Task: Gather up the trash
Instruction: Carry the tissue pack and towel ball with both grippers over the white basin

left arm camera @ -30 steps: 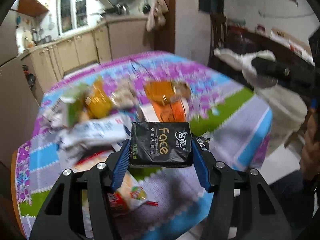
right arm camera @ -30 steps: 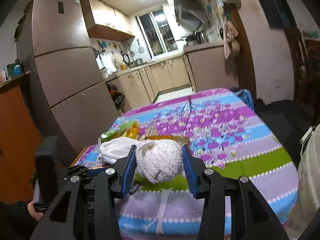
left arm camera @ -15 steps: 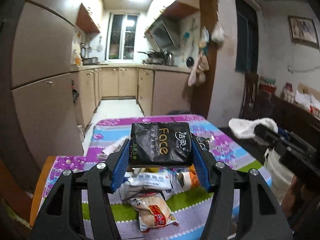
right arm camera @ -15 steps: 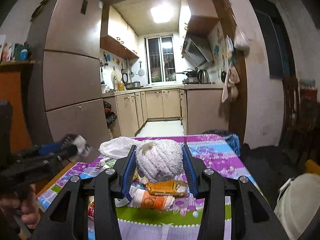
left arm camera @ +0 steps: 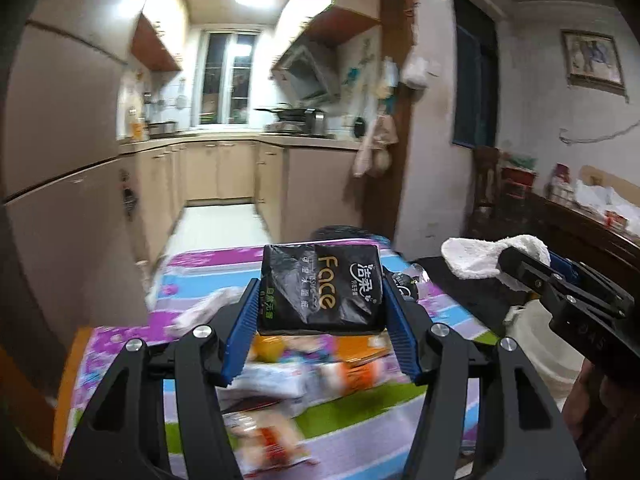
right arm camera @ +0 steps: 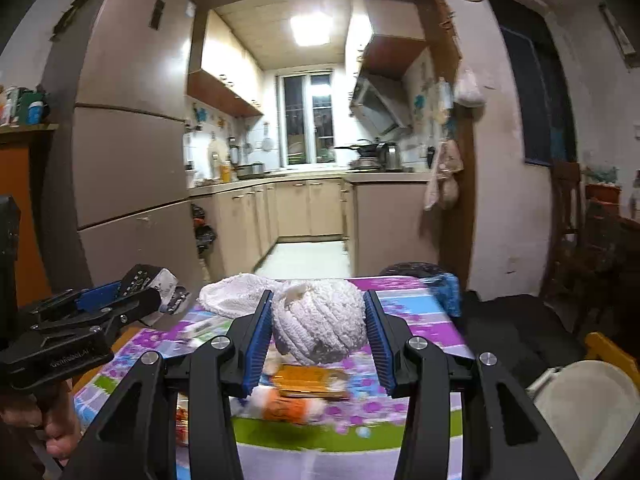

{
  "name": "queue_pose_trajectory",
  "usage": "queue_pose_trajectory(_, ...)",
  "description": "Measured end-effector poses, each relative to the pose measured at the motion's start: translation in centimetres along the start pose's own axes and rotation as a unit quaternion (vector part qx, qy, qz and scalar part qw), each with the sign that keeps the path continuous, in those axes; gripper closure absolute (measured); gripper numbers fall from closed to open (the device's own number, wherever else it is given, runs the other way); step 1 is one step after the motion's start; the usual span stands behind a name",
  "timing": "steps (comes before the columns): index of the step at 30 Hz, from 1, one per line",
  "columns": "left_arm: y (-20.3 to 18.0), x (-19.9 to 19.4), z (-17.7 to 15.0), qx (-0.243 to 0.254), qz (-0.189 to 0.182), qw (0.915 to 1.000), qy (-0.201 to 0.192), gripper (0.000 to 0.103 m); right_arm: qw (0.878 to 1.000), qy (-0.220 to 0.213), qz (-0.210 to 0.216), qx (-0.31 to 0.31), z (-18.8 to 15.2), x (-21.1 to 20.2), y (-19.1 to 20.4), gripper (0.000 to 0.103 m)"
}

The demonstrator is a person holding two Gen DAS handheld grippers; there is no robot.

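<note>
Black tissue pack [left arm camera: 320, 286] sits clamped in my left gripper [left arm camera: 320, 320], raised above the worktop [left arm camera: 192, 276]; white cloth [right arm camera: 318, 326] is pinched in my right gripper [right arm camera: 318, 344]. I'd carry both level to the bin [right arm camera: 592, 400] at right, squeezing firmly.

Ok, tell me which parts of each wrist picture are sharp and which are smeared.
Left wrist view: the black tissue pack in the left gripper is crisp, its print readable; the wrappers on the tablecloth below are streaked. Right wrist view: the white cloth in the right gripper is sharp; the orange packet underneath is smeared; the ceiling light blows out.
</note>
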State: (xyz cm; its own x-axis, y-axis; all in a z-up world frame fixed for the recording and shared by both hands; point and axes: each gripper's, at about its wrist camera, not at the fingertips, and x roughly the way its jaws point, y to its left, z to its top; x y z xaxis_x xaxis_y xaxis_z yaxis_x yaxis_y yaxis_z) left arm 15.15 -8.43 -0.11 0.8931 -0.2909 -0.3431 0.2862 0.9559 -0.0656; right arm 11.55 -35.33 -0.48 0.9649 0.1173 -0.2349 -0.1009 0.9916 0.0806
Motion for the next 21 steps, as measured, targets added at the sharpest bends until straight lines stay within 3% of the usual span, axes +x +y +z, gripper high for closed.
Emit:
queue_pose_trajectory(5,-6.9,2.5,2.1,0.027,-0.081,0.9963,0.005,0.047,0.996,0.017,-0.085,0.014,2.3,-3.1,-7.9,0.057)
queue_pose_trajectory(9,-13.7,5.5,3.0,0.046,-0.16,0.9854,0.037,0.047,0.986,0.05,-0.152,0.039,3.1,-5.4,-15.8,0.057)
queue_pose_trajectory(15,-23.9,10.8,2.6,0.079,-0.251,0.9577,0.117,0.046,0.964,0.137,-0.207,0.092,1.3,-6.7,-27.1,0.057)
queue_pose_trajectory(21,-32.6,16.0,-0.5,0.126,-0.282,0.9269,0.213,0.046,0.932,0.237,-0.239,0.139,-3.8,-5.1,-35.8,0.057)
